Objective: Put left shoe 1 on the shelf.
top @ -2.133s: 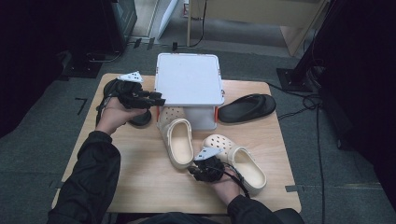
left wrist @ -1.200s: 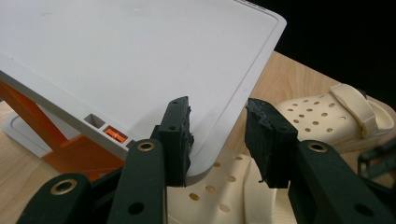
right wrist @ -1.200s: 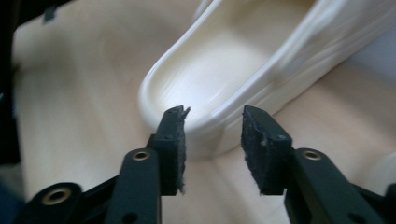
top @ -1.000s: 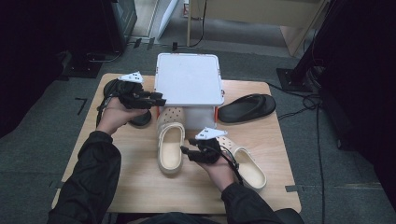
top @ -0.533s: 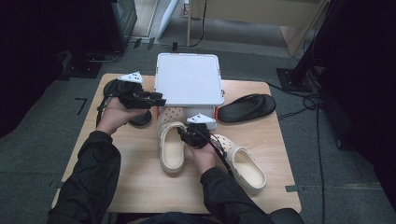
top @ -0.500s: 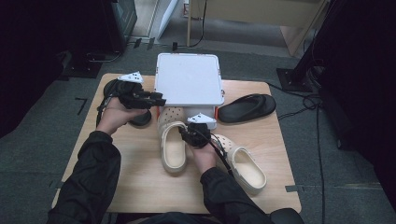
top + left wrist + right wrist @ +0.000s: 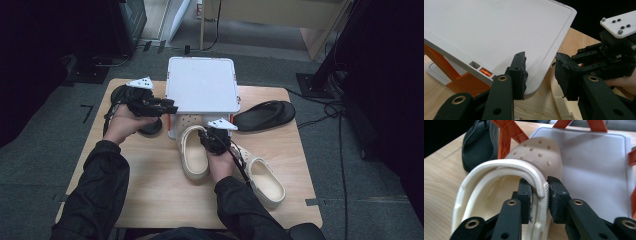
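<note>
Item 1: cream clog, near the middle of the surface, toe pushed under the white rack at the far edge. In the right gripper view its perforated toe rests on the rack's lower tray, between the orange struts. The heel end points back toward the person. Judged purpose: the shoe is being slid into the lower tier for storage.

Item 2: right gripper, at the clog's side rim. Its jaws are clenched on the rim wall and heel strap, one pad inside the shoe, one outside; they have just been closing onto it. A grip on the rim gives a handle for steering the toe between the struts.

Item 3: left gripper, at the rack's near left corner. Its jaws straddle the corner of the top panel: one pad lies against the panel's top, the other stands clear of the edge. Whether they actually pinch the panel cannot be told. The hold looks meant to steady or tip the rack while the shoe goes in.

Item 4: second cream clog, toward the near right corner, lying free just beside the right hand.

Item 5: black sandal, at the far right edge beside the rack.

Item 6: second black sandal, toward the far left edge, partly hidden under the left hand.
</note>
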`<state>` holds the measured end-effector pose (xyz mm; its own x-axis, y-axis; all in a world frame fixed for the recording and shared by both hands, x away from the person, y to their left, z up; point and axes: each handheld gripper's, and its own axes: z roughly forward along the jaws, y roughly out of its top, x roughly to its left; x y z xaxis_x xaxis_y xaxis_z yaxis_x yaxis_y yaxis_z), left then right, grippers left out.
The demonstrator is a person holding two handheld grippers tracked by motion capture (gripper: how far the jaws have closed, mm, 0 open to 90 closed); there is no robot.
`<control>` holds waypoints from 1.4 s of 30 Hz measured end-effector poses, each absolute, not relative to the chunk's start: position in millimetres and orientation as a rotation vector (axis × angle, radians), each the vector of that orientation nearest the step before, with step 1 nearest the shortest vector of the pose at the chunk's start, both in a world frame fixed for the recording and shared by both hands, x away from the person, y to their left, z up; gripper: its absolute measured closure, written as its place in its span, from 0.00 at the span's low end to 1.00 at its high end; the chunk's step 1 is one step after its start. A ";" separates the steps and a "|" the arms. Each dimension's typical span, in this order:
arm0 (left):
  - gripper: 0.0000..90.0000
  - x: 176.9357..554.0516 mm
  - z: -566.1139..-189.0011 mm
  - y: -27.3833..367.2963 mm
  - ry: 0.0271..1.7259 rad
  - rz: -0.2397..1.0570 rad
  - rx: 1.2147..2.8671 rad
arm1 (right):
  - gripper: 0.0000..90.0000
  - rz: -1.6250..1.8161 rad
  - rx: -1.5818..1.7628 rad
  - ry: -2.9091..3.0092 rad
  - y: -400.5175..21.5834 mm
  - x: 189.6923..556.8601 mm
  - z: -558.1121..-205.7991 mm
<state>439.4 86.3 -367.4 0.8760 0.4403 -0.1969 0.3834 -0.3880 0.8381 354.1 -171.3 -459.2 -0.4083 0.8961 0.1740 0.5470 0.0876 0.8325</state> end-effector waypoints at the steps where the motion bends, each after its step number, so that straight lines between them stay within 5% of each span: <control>1: 0.68 439.4 -367.4 86.3 0.599 0.070 2.018 | 0.80 1.249 1.422 1.992 -171.3 354.1 -459.2; 17: 0.68 438.6 -367.1 86.1 0.600 0.076 2.020 | 0.58 1.251 1.323 2.143 -200.0 315.6 -453.4; 30: 0.68 438.2 -366.8 86.8 0.597 0.079 2.024 | 0.68 1.195 1.246 2.405 -215.2 245.2 -478.6; 35: 0.70 438.5 -367.1 87.1 0.597 0.068 2.022 | 0.82 1.132 1.228 2.481 -210.6 234.7 -497.0; 42: 0.74 438.7 -367.1 87.8 0.598 0.070 2.023 | 0.85 1.160 1.156 2.546 -190.6 245.5 -505.1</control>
<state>438.7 87.8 -367.1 0.8768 0.4397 -0.1946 0.3825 -0.3926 0.8364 245.5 -190.6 -505.1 -0.7026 0.6840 0.1960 0.5967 0.4164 0.6860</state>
